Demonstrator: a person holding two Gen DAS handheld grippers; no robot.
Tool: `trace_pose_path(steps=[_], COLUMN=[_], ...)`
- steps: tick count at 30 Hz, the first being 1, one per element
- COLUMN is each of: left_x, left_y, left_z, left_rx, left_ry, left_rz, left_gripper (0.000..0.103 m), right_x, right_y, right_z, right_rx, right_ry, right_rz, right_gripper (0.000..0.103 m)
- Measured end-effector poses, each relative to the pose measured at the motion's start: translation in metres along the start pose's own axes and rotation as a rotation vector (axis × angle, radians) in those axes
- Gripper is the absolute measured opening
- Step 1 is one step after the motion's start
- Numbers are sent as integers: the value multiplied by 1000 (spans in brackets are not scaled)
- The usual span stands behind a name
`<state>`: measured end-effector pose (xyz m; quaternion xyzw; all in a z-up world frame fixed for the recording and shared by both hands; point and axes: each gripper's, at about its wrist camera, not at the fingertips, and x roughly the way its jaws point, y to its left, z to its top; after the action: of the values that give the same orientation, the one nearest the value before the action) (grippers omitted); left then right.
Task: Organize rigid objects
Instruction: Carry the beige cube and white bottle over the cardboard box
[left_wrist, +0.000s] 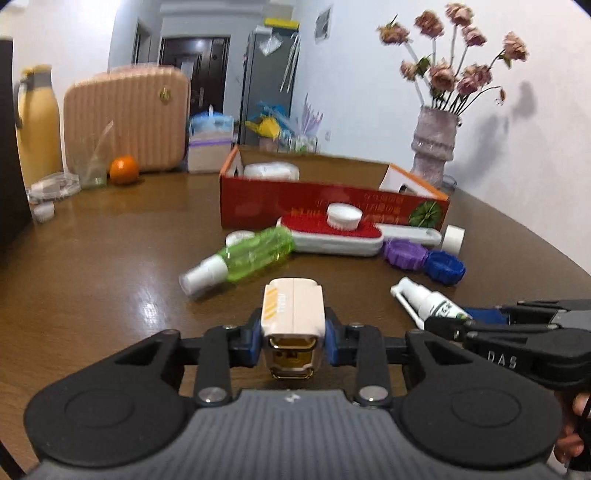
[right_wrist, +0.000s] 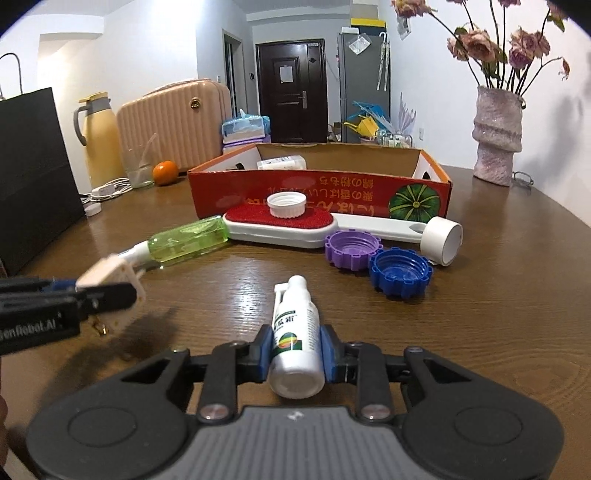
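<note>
Ahead of my fingers stood the red box (right_wrist: 317, 195) on the table (right_wrist: 480, 332), probably the collecting place. My left fingers (left_wrist: 293, 334) gripped a cream plug (left_wrist: 293, 314); my right fingers (right_wrist: 295, 354) clamped a white spray bottle (right_wrist: 295, 339).

Brush (right_wrist: 279, 225) and caps (right_wrist: 376, 254) crowd the box's (right_wrist: 321, 192) front.

Soft, even indoor light fills my view. The table (right_wrist: 480, 332) throws back white glare near my left fingers. The vase (left_wrist: 434, 147) casts a grey shadow on the wall. My left view is motion-blurred, my right sharper. Edges bow and corners go black.
</note>
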<state>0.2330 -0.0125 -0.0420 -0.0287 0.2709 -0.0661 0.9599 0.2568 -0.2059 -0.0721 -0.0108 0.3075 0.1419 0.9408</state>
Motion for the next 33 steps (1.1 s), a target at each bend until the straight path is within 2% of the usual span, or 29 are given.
trace_pose_path(steps=[8,13,15,19,21,24,27,29,33], left_x=[-23,-22,-7,39,70,132,202,247,323], left_y=[-11,-16,-21,-28,-32,-38,-43,-51,-69], left_z=[16,58,81,137,168,208,235,247,260], left_rx=[54,98,119,109,111,83,48,35,40], left_ry=[-79,-130,-117,-82,-56,32,136,198,293], left_rz=[-41,-126,-153,-174,-185,-190,-157,-133,-85], left_gripper=[32,32,32,32,32,32,32,32,32], right_x=[-45,-62,-57,-25,3,56,114,149,208], right_y=[5,-14,-28,-57,-72,-101,-128,-137,-134], right_z=[4,37,58,111,141,188,222,237,254], right_rx=[-11,7,24,65,87,166,246,248,110], right_ry=[-103,-185,-206,-209,-176,-80,33,92,169], right_rz=[-29,0,15,14,8,19,10,-46,-213], right_gripper=[26,26,26,26,26,26,26,26,26])
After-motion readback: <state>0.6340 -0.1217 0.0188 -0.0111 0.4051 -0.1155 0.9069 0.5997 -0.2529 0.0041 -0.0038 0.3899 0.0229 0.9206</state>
